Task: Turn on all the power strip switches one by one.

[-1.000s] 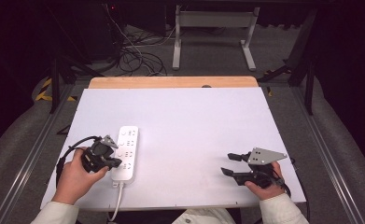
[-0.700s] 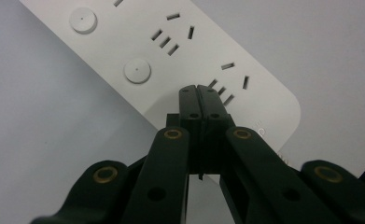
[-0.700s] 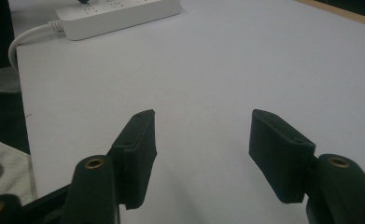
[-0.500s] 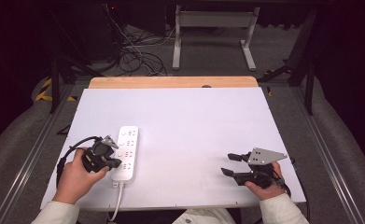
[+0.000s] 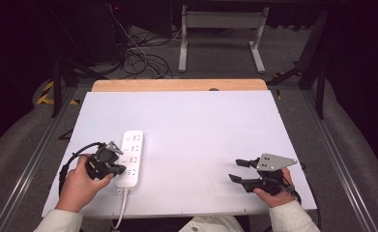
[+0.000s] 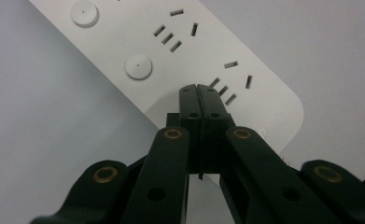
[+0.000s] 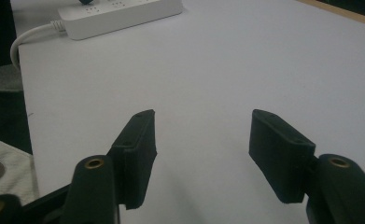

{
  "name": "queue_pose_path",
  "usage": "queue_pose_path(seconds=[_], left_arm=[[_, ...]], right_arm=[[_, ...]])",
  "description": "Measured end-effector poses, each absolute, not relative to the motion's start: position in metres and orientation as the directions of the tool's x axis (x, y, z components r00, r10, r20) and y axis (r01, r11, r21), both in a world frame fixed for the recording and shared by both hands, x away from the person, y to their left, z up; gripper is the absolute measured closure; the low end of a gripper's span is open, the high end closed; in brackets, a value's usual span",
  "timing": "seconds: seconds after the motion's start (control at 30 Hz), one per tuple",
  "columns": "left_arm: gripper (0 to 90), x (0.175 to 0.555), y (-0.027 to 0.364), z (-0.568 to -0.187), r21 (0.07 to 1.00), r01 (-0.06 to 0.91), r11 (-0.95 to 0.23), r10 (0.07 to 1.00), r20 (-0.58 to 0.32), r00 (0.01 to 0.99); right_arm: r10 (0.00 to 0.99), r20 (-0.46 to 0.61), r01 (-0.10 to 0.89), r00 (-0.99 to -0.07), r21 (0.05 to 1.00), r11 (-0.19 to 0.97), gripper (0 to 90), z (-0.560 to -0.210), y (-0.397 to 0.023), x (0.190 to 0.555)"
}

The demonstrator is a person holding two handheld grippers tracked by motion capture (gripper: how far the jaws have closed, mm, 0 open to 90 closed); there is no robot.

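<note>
White table (image 5: 201,125) holds power strip (image 5: 130,157) under closed left gripper (image 6: 200,89).

Lab-like recording space, white-topped table (image 5: 201,125) on bare floor, tangled cables (image 5: 138,58), metal stand legs (image 5: 220,34), dark surroundings

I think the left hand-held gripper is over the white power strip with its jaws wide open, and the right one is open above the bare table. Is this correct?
Not entirely. The left hand-held gripper is over the white power strip, but the left gripper view shows its jaws shut together. The right hand-held gripper is indeed open above the bare table.
</note>
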State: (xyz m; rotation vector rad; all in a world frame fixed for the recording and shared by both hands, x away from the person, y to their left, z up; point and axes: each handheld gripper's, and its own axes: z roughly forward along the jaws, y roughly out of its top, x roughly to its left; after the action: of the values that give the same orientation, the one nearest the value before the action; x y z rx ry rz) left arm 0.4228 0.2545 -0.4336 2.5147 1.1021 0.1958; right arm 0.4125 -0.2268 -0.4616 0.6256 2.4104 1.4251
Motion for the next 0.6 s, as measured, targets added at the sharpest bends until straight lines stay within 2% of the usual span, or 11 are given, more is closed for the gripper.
queue_pose_path(seconds=[0.2, 0.6], left_arm=[[89.9, 0.4234, 0.2574, -0.4347, 0.409, 0.688, -0.599, 0.738, -0.05, 0.673], [90.0, 0.4213, 0.2517, -0.4355, 0.393, 0.707, -0.588, 0.762, -0.024, 0.648]], right_arm=[[0.489, -0.019, 0.222, -0.872, 0.875, 0.43, 41.6, -0.4617, -0.2263, 0.4122], [0.488, -0.016, 0.224, -0.873, 0.875, 0.429, 41.5, -0.4618, -0.2261, 0.4119]])
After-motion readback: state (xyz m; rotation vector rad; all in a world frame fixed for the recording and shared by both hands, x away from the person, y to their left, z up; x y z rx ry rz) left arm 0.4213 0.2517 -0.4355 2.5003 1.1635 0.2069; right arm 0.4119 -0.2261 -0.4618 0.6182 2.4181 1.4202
